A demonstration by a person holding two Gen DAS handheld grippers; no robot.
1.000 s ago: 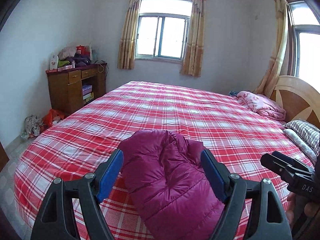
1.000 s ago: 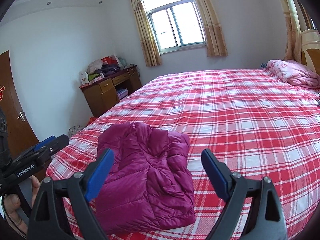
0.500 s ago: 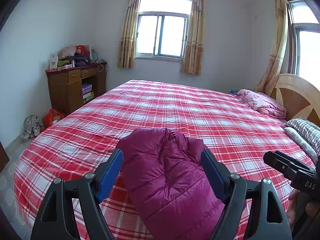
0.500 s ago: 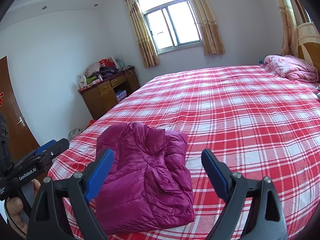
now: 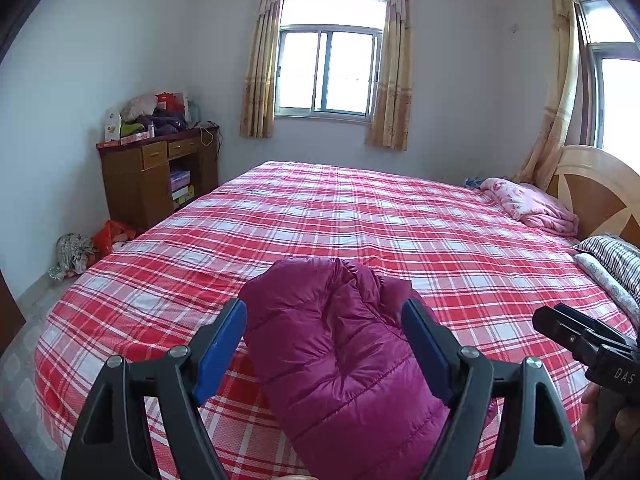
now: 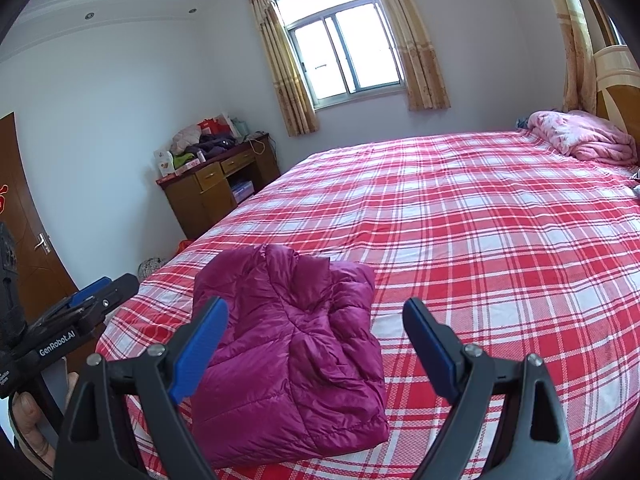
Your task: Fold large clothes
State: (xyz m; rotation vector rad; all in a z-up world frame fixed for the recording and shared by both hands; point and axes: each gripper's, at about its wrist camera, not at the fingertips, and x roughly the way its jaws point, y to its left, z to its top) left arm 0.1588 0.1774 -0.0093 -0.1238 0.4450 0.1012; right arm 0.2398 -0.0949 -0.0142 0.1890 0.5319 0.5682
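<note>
- Left wrist view: the left tool (image 5: 323, 322) hangs above the near edge of the bed (image 5: 360, 216), blue pads spread wide and gripping nothing. Beyond and below the jaws lies the magenta puffer jacket (image 5: 344, 356), folded into a compact bundle on the red plaid cover. No pad touches it. The right tool (image 5: 576, 336) pokes in at the right edge, well clear of the jacket.
- The tool sits pulled back and released, which reads as a fold already made and let go, the jacket left to settle under its own weight.
- Right wrist view: the right tool (image 6: 316, 322) is likewise agape and empty, aimed across the bed. The jacket (image 6: 296, 344) sits low and left here, a neat squarish packet close to the mattress edge, sleeves tucked out of sight. The left tool (image 6: 100, 288) shows at the far left, held by a hand (image 6: 34, 420).
- Judging by the tidy shape, the folding looks finished or nearly so; a pink quilt (image 6: 584, 140) lies untouched by the headboard.
</note>
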